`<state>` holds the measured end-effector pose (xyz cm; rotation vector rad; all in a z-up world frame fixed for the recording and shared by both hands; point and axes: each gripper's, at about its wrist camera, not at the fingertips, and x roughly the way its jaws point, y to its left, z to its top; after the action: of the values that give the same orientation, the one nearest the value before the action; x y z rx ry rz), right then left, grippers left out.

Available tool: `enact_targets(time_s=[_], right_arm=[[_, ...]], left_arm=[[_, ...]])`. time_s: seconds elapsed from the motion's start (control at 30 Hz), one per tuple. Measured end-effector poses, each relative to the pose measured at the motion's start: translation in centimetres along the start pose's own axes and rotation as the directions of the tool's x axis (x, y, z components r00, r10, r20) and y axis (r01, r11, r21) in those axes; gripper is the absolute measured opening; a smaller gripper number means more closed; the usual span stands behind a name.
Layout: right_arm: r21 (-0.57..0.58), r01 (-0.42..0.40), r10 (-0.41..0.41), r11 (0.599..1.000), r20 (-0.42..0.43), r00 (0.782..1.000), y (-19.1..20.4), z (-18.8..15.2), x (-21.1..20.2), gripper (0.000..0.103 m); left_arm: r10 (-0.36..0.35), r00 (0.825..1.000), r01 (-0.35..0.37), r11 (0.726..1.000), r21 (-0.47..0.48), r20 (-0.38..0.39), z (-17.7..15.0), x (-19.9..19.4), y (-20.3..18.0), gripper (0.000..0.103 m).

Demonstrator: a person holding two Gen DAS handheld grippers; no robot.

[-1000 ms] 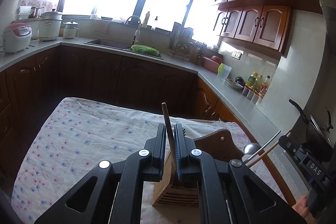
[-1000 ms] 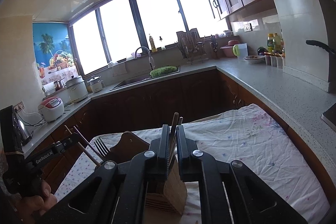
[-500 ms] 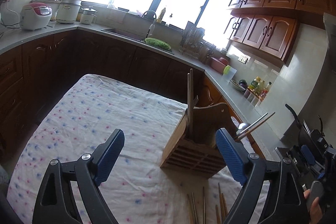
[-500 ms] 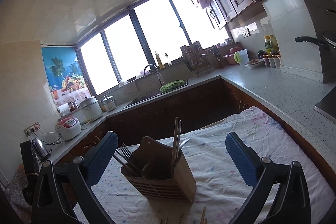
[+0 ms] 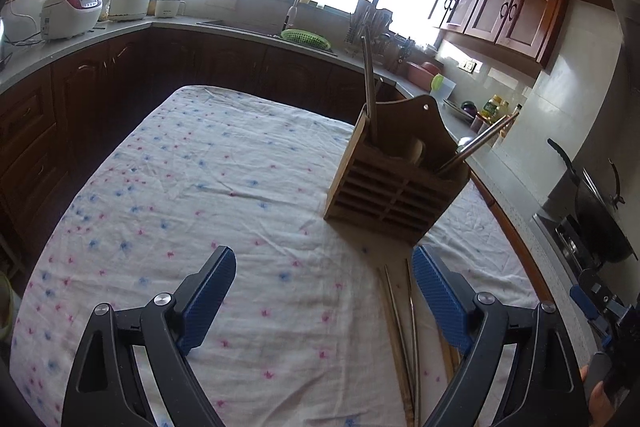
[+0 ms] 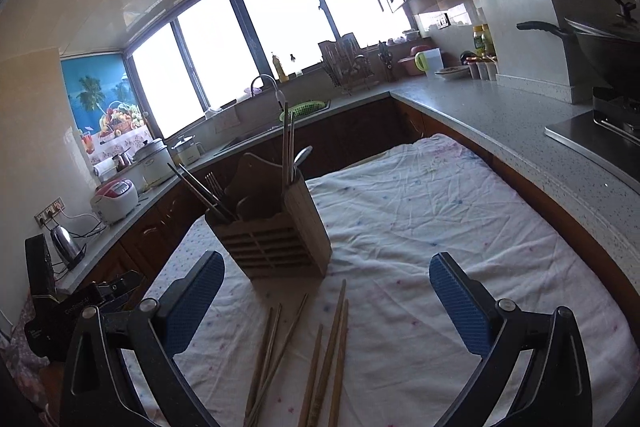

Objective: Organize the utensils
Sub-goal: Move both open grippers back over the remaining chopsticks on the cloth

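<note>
We find the wooden utensil holder (image 6: 276, 227) upright on the floral cloth (image 6: 420, 227), already carrying chopsticks and a fork. Loose chopsticks (image 6: 328, 343) lie at its six o'clock, within reach for sorting. The right gripper (image 6: 328, 303) and the left gripper (image 5: 324, 291) both stand wide and empty, presumably readied for the next pick.

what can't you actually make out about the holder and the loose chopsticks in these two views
- Loose chopsticks: near ends cut off by the bottom edge in the right wrist view; in the left wrist view the left hand-held gripper finger hides some.
- Wooden holder: its walls hide the utensils' lower ends, both views.
- Fork: too small and dark to detail.
</note>
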<state>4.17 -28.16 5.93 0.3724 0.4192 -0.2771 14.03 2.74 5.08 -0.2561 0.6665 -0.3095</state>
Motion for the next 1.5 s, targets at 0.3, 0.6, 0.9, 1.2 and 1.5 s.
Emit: enact_targets(time_s=[0.3,0.6,0.9,1.2,1.5], right_arm=[[-0.007,0.033,-0.033,0.999,-0.096,0.995,-1.3,-4.3,0.1,0.103],[0.012,0.04,-0.038,0.999,-0.127,0.991,-2.2,-4.9,0.4,0.103],[0.043,0.045,-0.039,0.998,-0.144,0.989,-3.3,-4.8,1.0,0.103],[0.059,0.063,-0.052,0.996,-0.17,0.984,-4.2,-4.2,2.1,0.093],[0.013,0.026,-0.021,1.0,-0.271,0.962,-2.8,-3.8,6.8,0.062]], left_arm=[[0.004,0.993,-0.002,1.0,0.018,-0.114,-2.4,0.8,-1.3,0.09],[0.028,0.985,-0.009,0.994,0.106,-0.172,-2.6,3.0,-4.1,0.09],[0.083,0.966,-0.04,0.984,0.176,-0.244,-1.3,9.6,-6.5,0.084],[0.144,0.942,-0.066,0.965,0.252,-0.304,-1.0,15.9,-8.1,0.051],[0.137,0.938,-0.004,0.923,0.385,-0.319,-2.5,14.5,-8.0,0.026]])
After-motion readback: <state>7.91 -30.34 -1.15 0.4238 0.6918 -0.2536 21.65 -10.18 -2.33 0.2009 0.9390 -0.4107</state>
